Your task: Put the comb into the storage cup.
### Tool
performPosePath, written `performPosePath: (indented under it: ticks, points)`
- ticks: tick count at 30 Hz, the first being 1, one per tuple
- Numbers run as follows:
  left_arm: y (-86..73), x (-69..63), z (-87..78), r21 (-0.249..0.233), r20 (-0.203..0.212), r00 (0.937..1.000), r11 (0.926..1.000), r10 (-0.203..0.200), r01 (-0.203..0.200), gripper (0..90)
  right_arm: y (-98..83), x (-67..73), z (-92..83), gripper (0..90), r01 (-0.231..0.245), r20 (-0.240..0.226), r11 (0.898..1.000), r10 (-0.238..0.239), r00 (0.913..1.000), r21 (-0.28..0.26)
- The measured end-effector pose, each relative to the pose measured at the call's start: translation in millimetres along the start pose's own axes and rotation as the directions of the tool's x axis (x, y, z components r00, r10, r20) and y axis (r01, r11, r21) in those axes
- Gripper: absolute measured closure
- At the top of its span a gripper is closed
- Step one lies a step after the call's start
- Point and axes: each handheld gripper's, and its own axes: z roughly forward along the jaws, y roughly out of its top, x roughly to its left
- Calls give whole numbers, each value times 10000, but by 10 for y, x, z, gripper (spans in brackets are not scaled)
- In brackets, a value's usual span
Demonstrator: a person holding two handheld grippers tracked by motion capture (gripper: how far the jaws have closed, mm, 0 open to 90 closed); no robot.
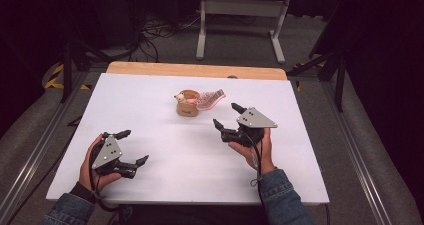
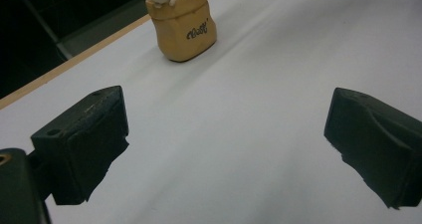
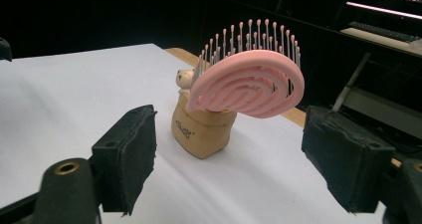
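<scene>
Pretty dim room overall, most of the light lands on the counter (image 1: 150, 175), which has a white top with a strip of bare light wood (image 1: 195, 70) showing along the far edge. Floor (image 1: 240, 47) is grey, looks like carpet. Behind the counter there's a white metal frame (image 1: 242, 15) with two legs and a crossbar, and a tangle of black cables (image 1: 157, 35) on the floor to its left. Dark stands or tripod legs (image 1: 75, 55) sit on both sides, with yellow-and-black hazard tape (image 1: 57, 77) on the floor at the left. Metal rails (image 1: 30, 160) run along both sides of the counter. Far background is basically black; the right gripper view catches a lit shelf or desk (image 3: 383, 32) off in the dark.
</scene>
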Motion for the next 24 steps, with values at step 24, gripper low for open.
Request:
performPosePath:
  ticks: [24]
  points:
    - [-1, -4, 10, 74, 28, 10000, 9999, 74, -74, 46, -6, 79, -88, 108, 194, -181, 9998, -196, 9996, -104]
